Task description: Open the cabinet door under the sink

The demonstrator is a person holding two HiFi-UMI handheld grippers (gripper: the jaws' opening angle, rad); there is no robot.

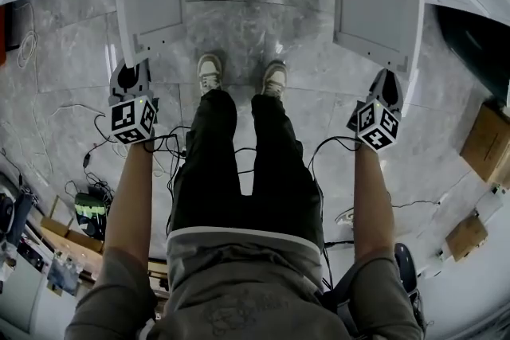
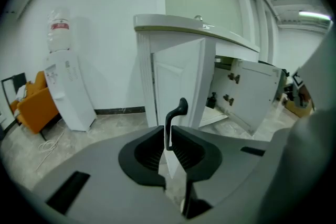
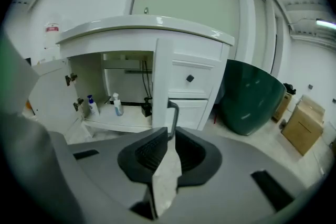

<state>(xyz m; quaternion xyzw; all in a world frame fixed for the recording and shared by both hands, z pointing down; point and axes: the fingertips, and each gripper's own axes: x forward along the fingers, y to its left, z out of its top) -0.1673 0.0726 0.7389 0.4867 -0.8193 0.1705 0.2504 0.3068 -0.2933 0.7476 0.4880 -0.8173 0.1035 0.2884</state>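
Clamping the left gripper on the left handle, with jaws nearly together around its upright bar, holding the left door wide open straight ahead of the fingers; likewise pinching the right handle, also upright, in the right gripper, with the right door edge-on just beyond, beside the bared cabinet; probably finishing the outward swing, each gripper working its own door
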